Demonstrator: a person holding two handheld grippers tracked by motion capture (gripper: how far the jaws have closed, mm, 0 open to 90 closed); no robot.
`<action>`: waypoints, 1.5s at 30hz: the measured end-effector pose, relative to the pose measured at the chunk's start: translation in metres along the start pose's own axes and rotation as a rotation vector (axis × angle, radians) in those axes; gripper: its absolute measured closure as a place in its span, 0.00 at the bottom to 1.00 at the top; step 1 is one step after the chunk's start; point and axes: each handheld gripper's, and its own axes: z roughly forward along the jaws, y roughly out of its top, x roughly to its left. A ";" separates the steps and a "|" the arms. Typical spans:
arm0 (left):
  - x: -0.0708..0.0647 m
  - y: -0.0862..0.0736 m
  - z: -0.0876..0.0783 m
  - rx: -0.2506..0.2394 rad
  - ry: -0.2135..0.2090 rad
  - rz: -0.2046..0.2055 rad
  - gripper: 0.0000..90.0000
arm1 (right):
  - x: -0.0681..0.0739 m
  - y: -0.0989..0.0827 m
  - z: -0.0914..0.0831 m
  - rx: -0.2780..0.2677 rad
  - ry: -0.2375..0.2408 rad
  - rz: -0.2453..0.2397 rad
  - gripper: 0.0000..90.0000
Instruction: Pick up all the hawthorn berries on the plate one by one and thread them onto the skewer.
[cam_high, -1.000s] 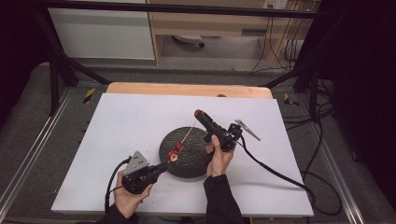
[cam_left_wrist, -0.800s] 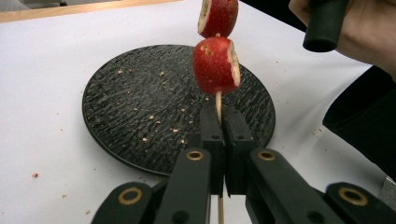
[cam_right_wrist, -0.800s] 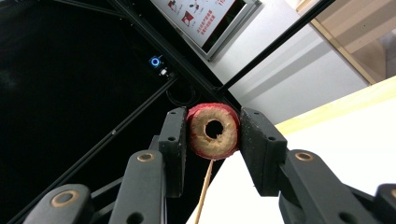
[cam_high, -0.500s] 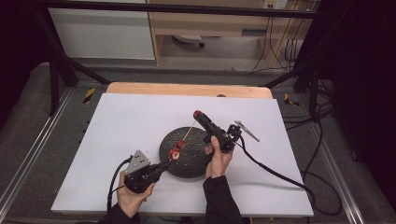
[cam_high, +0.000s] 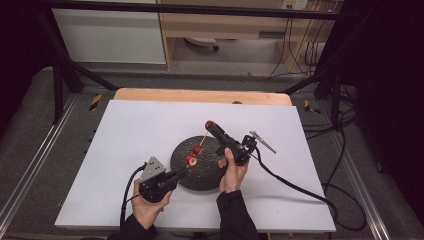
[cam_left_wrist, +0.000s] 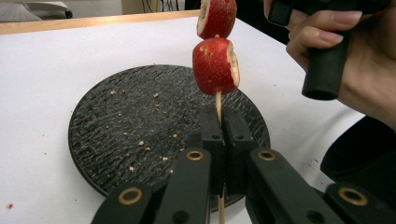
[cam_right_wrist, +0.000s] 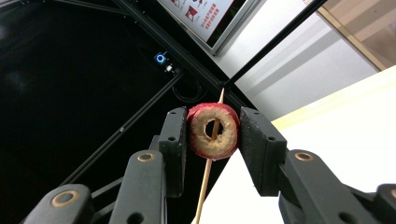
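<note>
**Currently on the table: skewer, fruit pieces, plate, two hand-held grippers**

Item 1. Left gripper (cam_left_wrist: 219, 135), held in the person's left hand (cam_high: 147, 210) at the near left of the white table (cam_high: 125, 130). Jaws clenched on the lower part of a thin wooden skewer (cam_left_wrist: 218, 100); the stick passes up between the two black pads and rises away from them. In the high view this gripper (cam_high: 182, 173) reaches over the near rim of the plate.

Item 2. Skewer. Slanted in the high view (cam_high: 200, 142), running from the left gripper up toward the right gripper. Two red fruit pieces are threaded on it: a lower piece (cam_left_wrist: 215, 66) just above the left jaws, and an upper piece (cam_left_wrist: 217, 16) touching its top, partly cut off by the frame edge.

Item 3. Right gripper (cam_right_wrist: 213, 133), held in the person's right hand (cam_high: 232, 170), tilted upward over the far side of the plate. Jaws grasping a red ring-shaped fruit slice (cam_right_wrist: 213, 132), pale cut face and centre hole toward the camera. The skewer (cam_right_wrist: 208, 168) passes through the hole, its tip showing above the slice.

Item 4. Plate (cam_high: 210, 177), round, dark, rough-textured, with scattered pale crumbs (cam_left_wrist: 140, 142). It lies on the table beneath the skewer, between the two hands.

Item 5. Cables trail from both grippers across the table toward its near edge.
</note>
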 end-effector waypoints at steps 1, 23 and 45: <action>0.000 0.000 0.000 0.000 -0.002 -0.002 0.98 | 0.000 0.000 0.000 0.003 0.001 0.000 0.70; 0.006 0.011 0.015 -0.002 0.000 -0.004 0.98 | -0.001 -0.017 -0.002 0.077 -0.013 -0.025 0.71; 0.021 -0.001 0.001 0.021 0.003 0.002 0.98 | 0.000 0.001 -0.010 0.267 -0.134 -0.240 0.36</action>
